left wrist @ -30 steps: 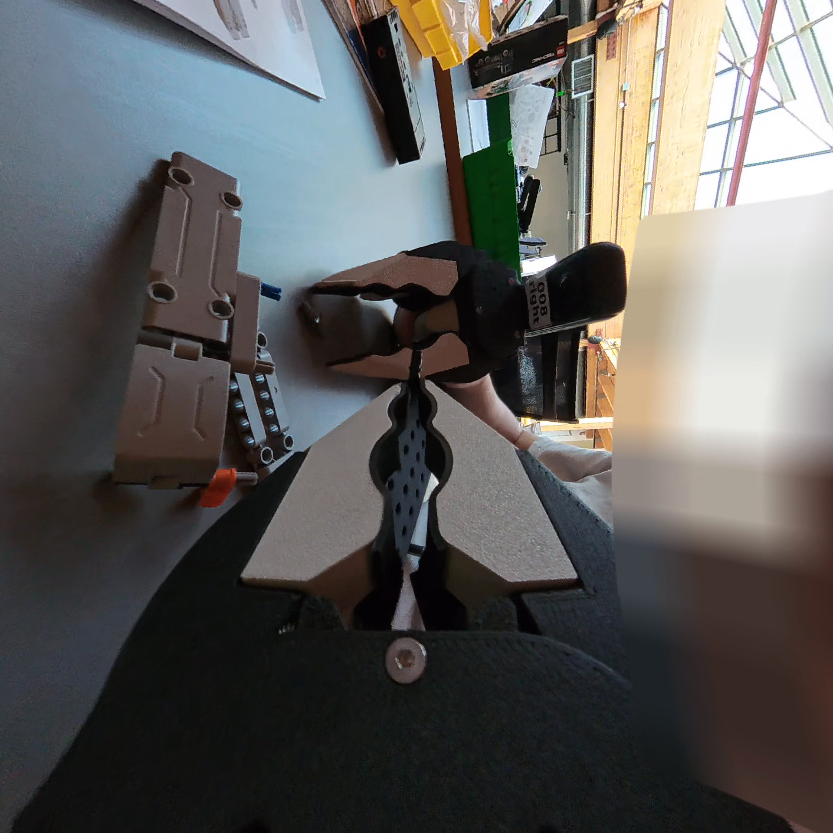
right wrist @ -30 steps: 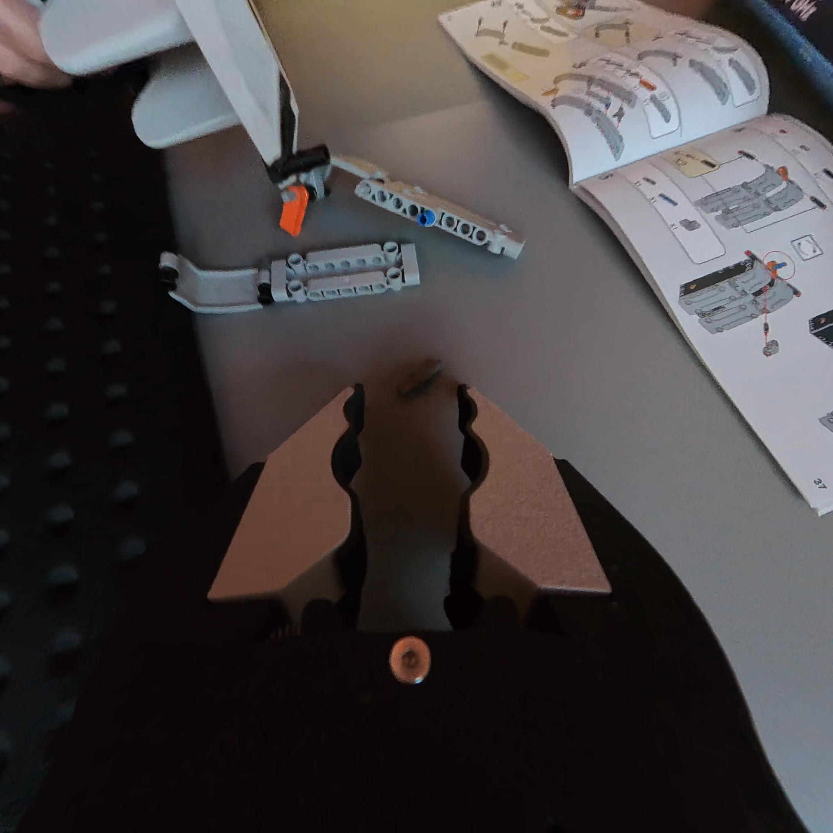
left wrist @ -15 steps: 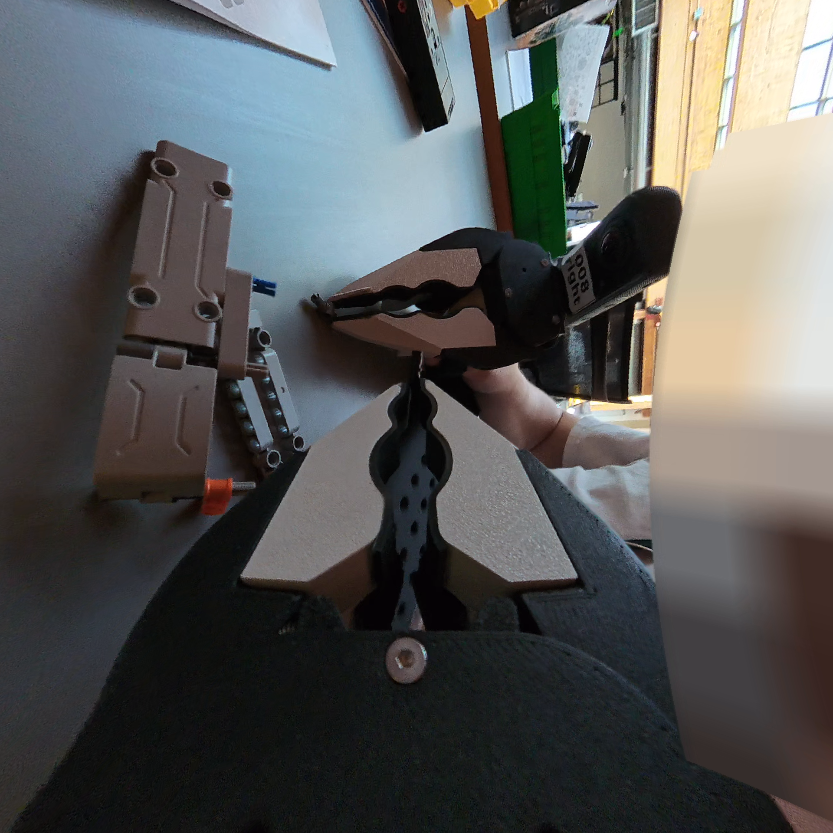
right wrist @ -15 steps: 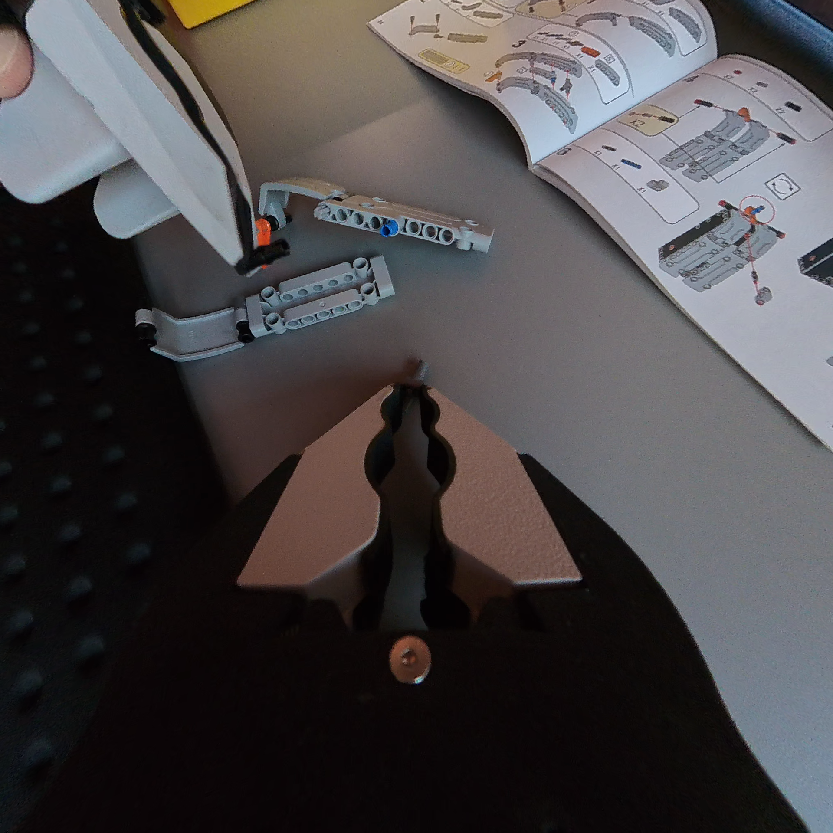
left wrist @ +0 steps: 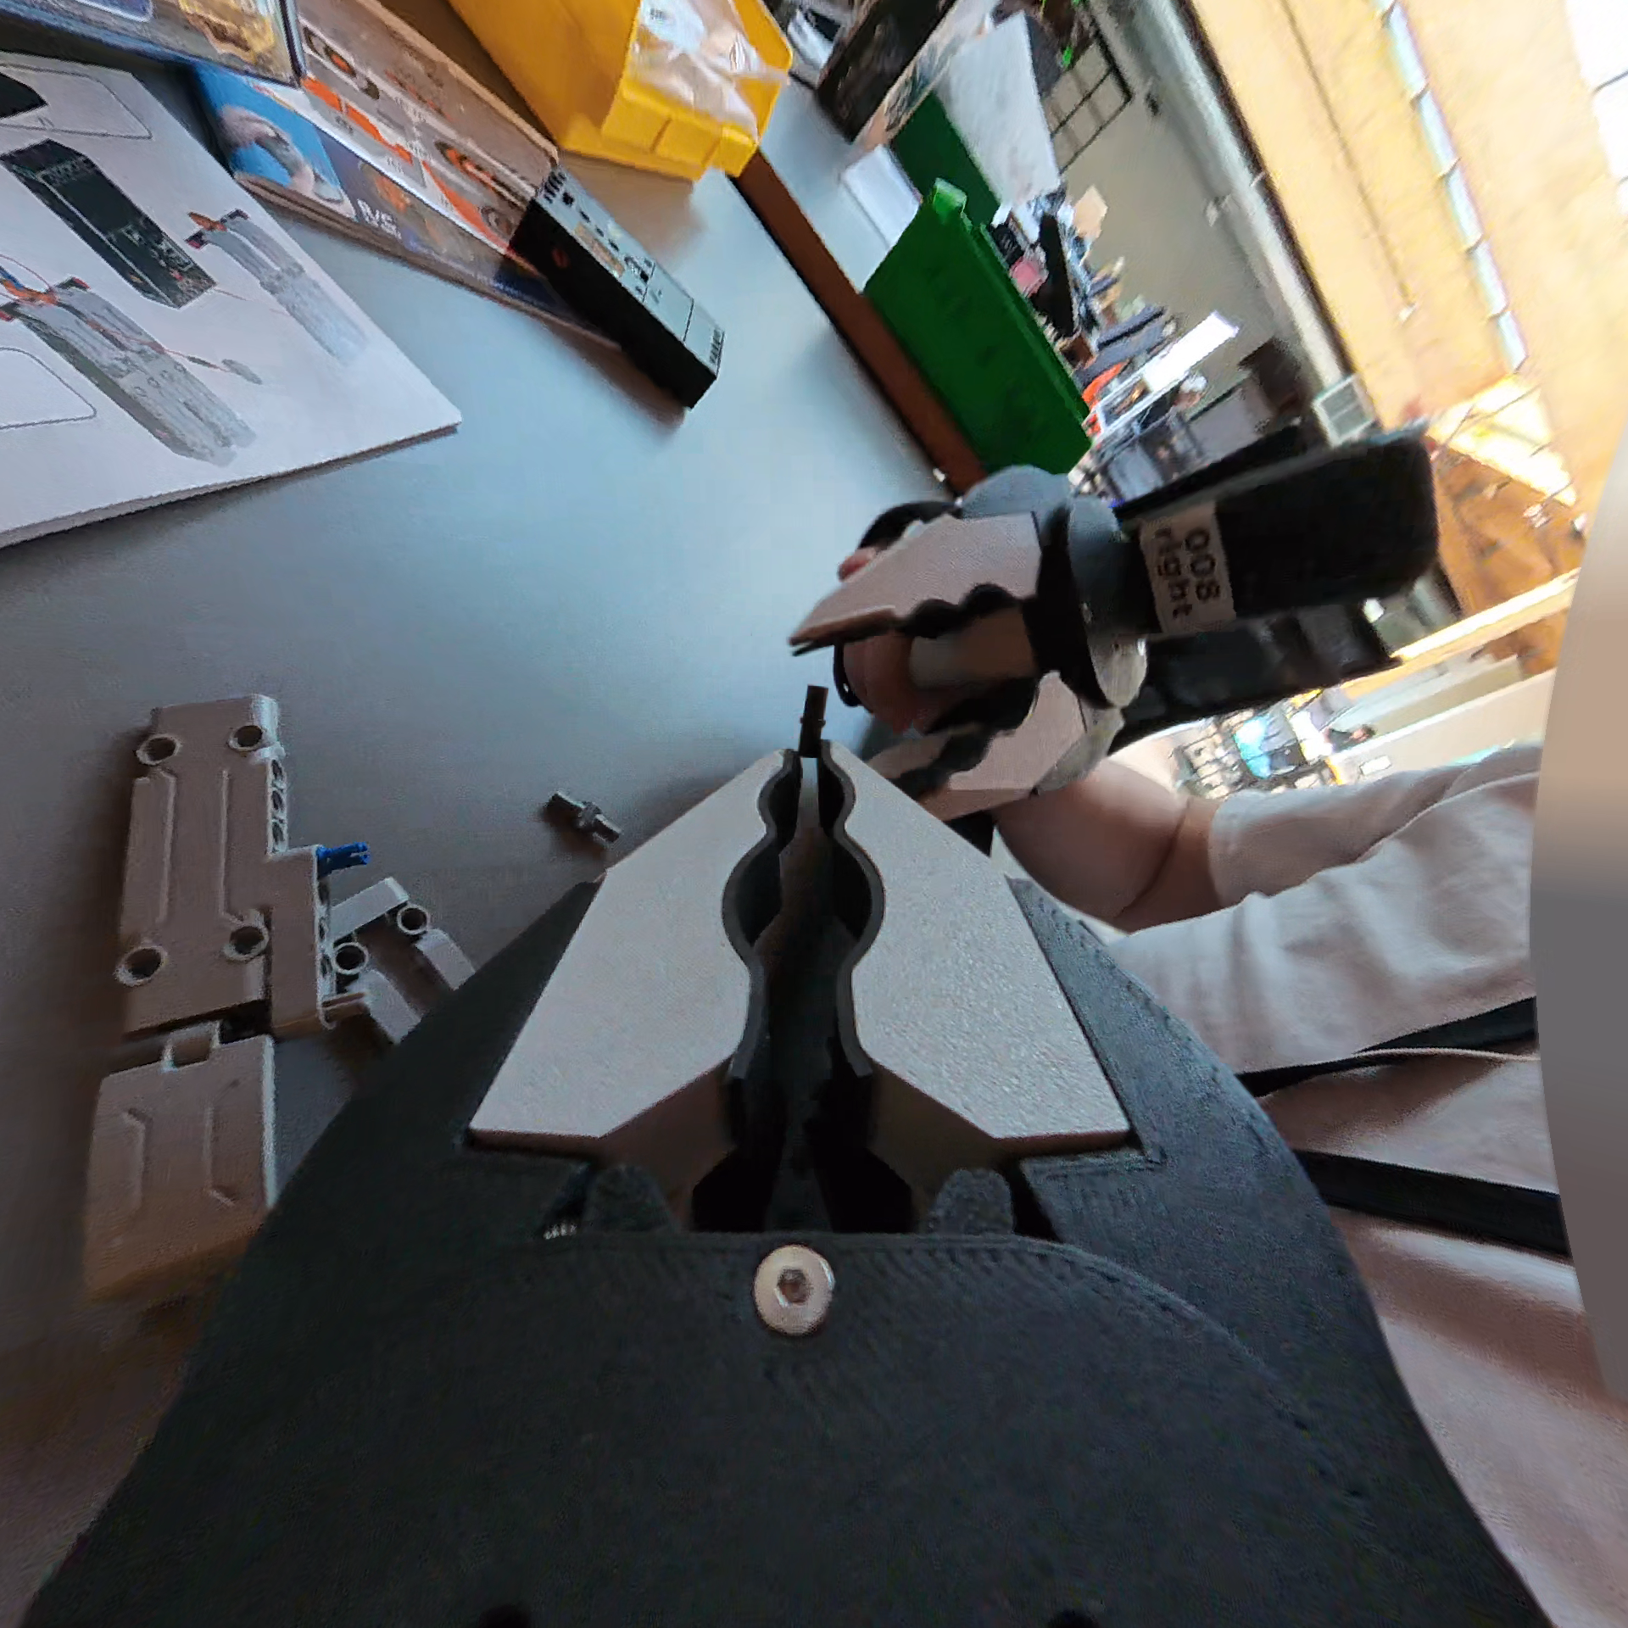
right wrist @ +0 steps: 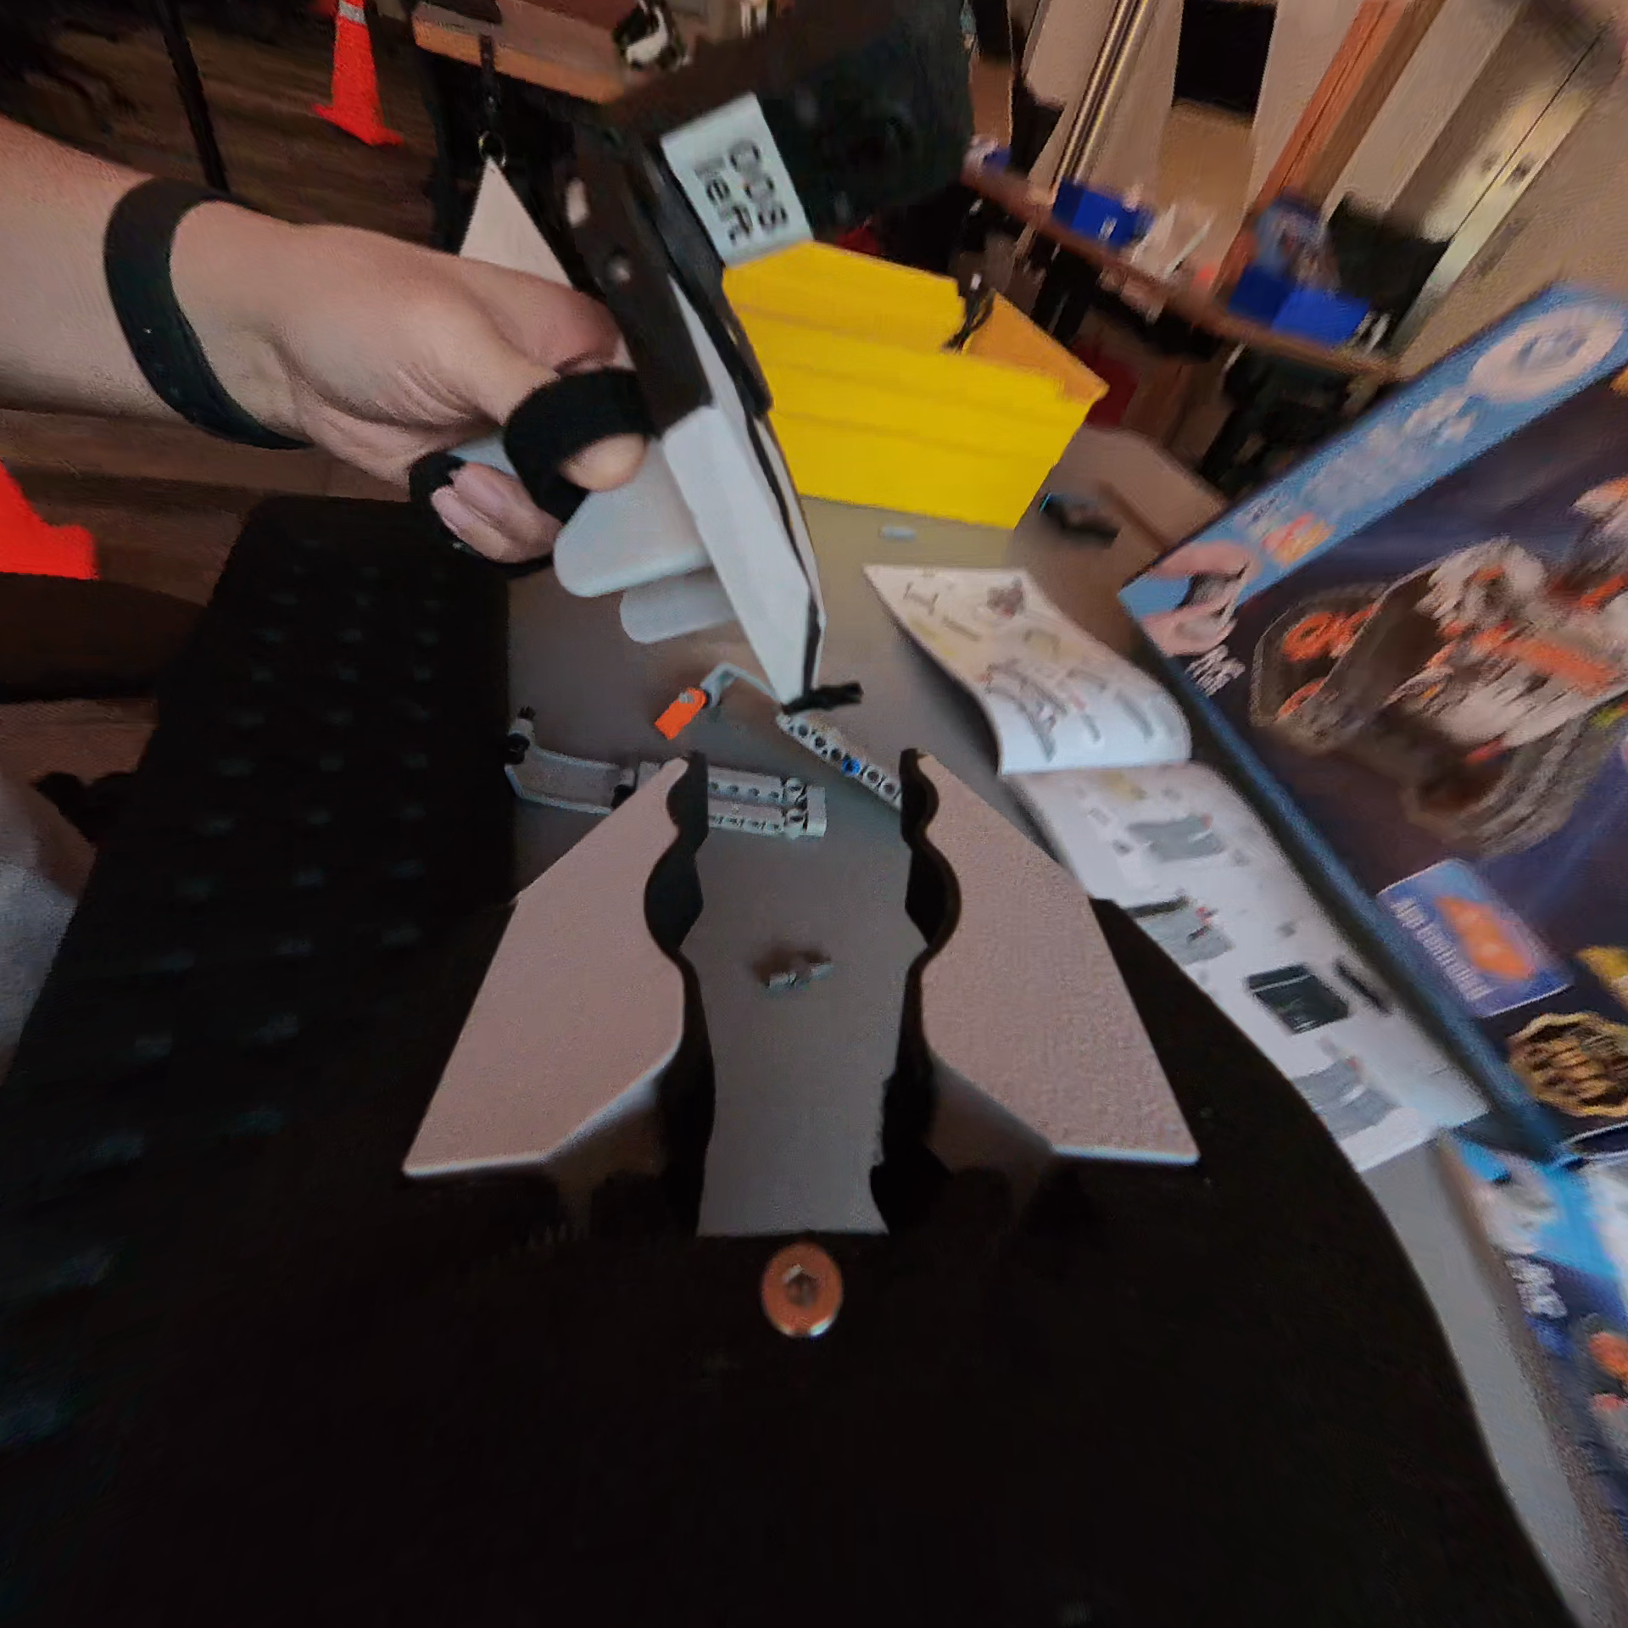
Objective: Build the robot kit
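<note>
Grey panel assembly: a flat grey plastic building-brick panel assembly lies on the grey table top at the far left of the left wrist view, with a small blue pin projecting from its side.
Loose connector: a short grey plastic connector pin lies alone on the table, just beside the left tool's fingers. In the right wrist view it sits between the right tool's spread fingers, touching neither.
Left gripper: fingers pressed together, pinching a thin black plastic pin whose end projects past the tips. In the right wrist view this tool hangs above the table, the pin crosswise at its tip.
Right gripper: fingers spread wide, holding nothing, raised off the table. From the left wrist view it sits close beyond the black pin.
Orange part: a small orange plastic piece lies near a long grey perforated beam, below the left tool's tip.
Printed matter: an open white instruction booklet and a dark blue cardboard box lie to the right; a yellow plastic bin stands behind.
Risk, grip: the black pin is held by a short length only; any twist could probably flick it out.
Risk, loose parts: the grey connector is small and round; a glancing finger could roll it away.
Risk, collision: both tools work close together, so their tips could clash.
</note>
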Demonstrator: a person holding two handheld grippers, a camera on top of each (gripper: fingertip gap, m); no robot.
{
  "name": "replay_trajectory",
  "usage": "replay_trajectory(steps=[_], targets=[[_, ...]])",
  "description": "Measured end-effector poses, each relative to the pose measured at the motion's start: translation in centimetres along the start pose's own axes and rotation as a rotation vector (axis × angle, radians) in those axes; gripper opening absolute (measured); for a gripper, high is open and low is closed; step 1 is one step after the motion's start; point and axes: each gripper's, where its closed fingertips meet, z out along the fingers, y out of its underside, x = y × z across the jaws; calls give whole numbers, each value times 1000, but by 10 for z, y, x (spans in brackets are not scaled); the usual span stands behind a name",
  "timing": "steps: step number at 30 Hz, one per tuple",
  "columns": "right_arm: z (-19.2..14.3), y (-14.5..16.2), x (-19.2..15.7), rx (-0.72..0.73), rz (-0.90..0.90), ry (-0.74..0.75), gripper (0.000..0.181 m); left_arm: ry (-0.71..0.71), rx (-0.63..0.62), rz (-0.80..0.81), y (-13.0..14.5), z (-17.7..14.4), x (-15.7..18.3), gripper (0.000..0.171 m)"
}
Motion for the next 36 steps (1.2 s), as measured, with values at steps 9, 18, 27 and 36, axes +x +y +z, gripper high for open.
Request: replay_trajectory(steps=[9, 18, 27, 36], targets=[[-7, -30, 0, 21, -307, 192, 31, 87, 82, -38, -7, -1, 25, 1], [-10, -33, -15, 44, -238, 97, 17, 173, 65, -67, 3, 3, 45, 6], [-9, -25, -22, 24, -145, 27, 15, 219, 92, -141, 2, 5, 42, 3], [-1, -3, -16, -55, -70, 16, 43, 188, 122, -271, 6, 4, 17, 1]])
